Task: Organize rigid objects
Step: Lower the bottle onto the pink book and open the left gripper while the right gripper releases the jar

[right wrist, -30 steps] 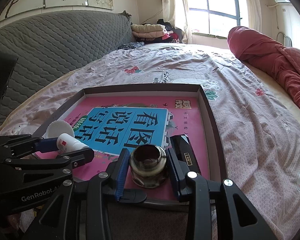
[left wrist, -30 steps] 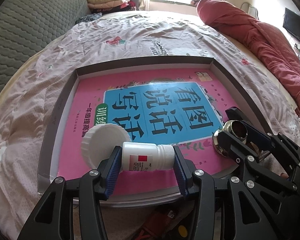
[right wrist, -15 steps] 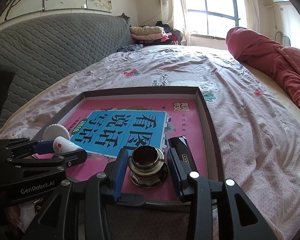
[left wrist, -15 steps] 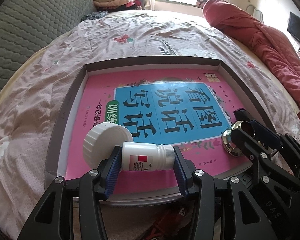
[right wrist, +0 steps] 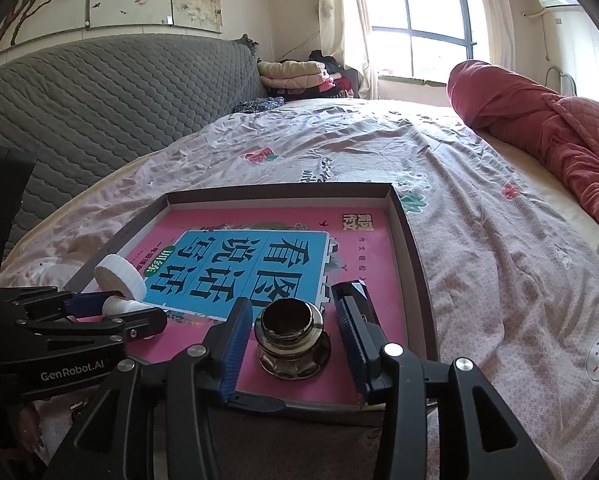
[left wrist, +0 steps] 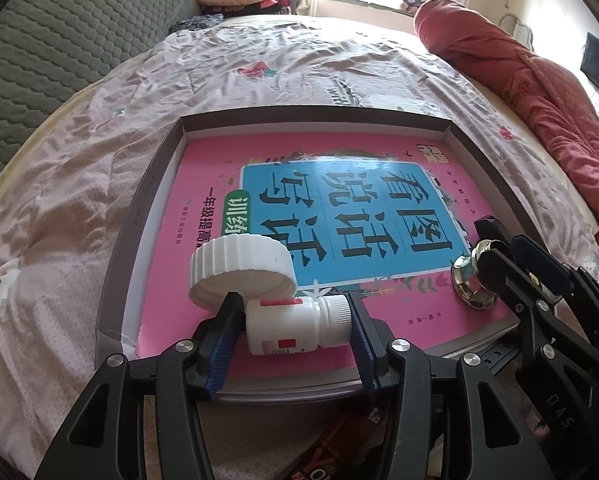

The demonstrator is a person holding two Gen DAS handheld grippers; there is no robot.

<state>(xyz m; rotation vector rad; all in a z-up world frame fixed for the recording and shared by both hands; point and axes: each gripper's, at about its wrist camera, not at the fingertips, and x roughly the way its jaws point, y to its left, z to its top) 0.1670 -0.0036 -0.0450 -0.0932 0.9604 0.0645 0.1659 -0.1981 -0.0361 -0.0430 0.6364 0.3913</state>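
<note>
Both tongs are parked over the near edge of a shallow grey cardboard tray (left wrist: 151, 184) sitting on a pale pink floral bedsheet (left wrist: 59, 220), with a pink and blue workbook with big Chinese characters (left wrist: 351, 208) lying flat inside it.

The left gripper (left wrist: 295, 326) is clamped on a small white plastic pill bottle with a red label patch (left wrist: 295, 326), which lies sideways between the blue ribbed pads, cap end against the right pad, base against the left one. Just past the left finger there's a big white ribbed plastic lid (left wrist: 241, 270), tilted up and leaning by the bottle.

The right gripper (right wrist: 289, 330) has its jaws apart, and they've just been opening. A squat round dark glass jar with a shiny metallic flared base (right wrist: 291, 336) stands upright on the book between the pads with a gap on each side, so it's let go. A small black box-shaped thing (right wrist: 359, 296) sits right beside the right finger; can't tell what it is.
</note>
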